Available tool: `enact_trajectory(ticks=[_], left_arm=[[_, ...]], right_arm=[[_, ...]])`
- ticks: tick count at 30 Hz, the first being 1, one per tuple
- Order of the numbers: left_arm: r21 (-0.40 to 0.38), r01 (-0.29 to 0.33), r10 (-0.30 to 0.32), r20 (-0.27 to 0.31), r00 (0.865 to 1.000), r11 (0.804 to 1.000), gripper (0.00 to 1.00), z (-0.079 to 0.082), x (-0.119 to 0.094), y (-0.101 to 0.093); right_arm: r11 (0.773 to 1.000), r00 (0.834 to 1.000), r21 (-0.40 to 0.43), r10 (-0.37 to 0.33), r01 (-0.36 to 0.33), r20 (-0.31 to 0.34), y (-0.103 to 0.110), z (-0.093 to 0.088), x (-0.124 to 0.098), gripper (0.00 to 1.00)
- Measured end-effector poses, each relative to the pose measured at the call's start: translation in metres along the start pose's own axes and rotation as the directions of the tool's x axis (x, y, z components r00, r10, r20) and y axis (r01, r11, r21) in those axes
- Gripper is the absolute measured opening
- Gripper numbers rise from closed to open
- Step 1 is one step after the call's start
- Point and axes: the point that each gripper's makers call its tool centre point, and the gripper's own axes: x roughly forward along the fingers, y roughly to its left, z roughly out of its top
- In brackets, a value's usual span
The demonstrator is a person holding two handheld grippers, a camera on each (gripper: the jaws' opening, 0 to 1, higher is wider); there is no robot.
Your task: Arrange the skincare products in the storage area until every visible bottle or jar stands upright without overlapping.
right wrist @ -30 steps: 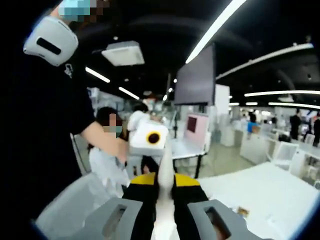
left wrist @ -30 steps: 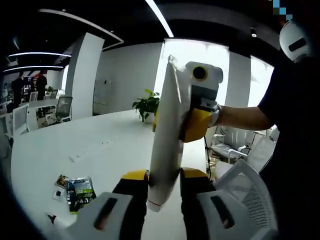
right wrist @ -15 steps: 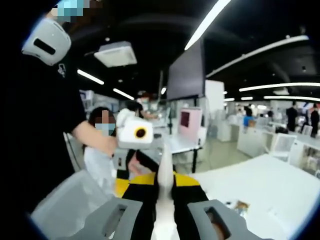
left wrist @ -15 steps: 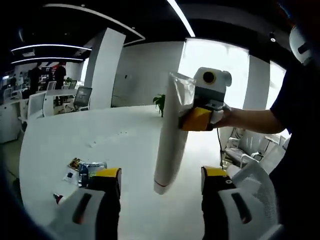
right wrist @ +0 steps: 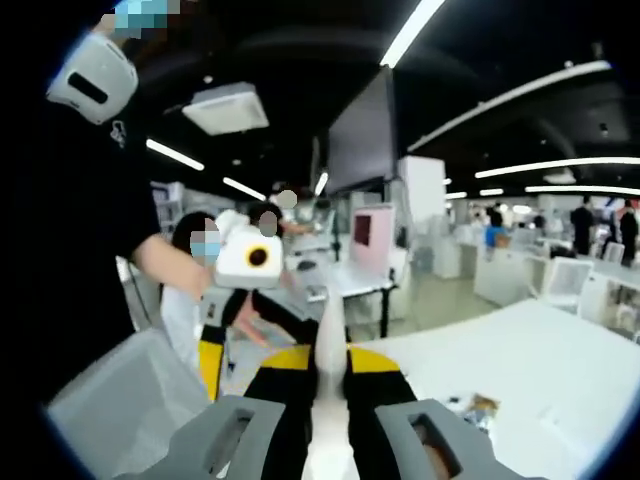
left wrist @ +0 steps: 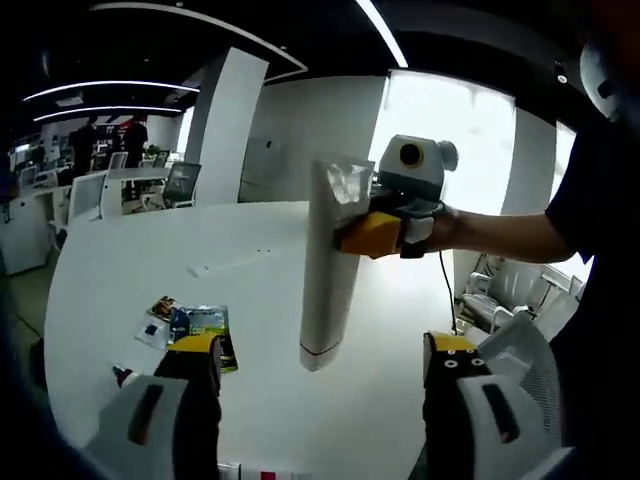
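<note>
My right claw grips a white tube by its crimped end, holding it upright in the air above the white desk, while my left claw stands open below it.

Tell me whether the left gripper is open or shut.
Open. In the left gripper view the left gripper has its jaws spread wide, clear of the white tube, which the right gripper clamps near its crimped end.

The right gripper clamps a white tube above the white table, left gripper fingers spread.
</note>
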Motion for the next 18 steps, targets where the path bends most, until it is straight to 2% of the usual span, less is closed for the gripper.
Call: enact_trajectory(ticks=[5,10,18], left_arm=[[-0.012,-0.011,0.011,-0.014,1.0,1.0,0.87,-0.007,-0.004,0.004],[-0.027,-0.052,0.051,-0.013,0.999,0.998,0.91,-0.013,-0.008,0.014],[-0.044,-0.109,0.109,0.0,0.994,0.993,0.97,-0.013,-0.018,0.032]], right_arm=[[1.0,1.0,0.024,0.001,-0.002,0.021,-0.01,-0.01,0.001,0.03],[0.999,1.0,0.032,-0.01,0.01,0.023,-0.022,-0.022,0.002,0.03],[0.999,0.999,0.022,-0.03,0.03,0.016,-0.046,-0.044,0.002,0.03]])
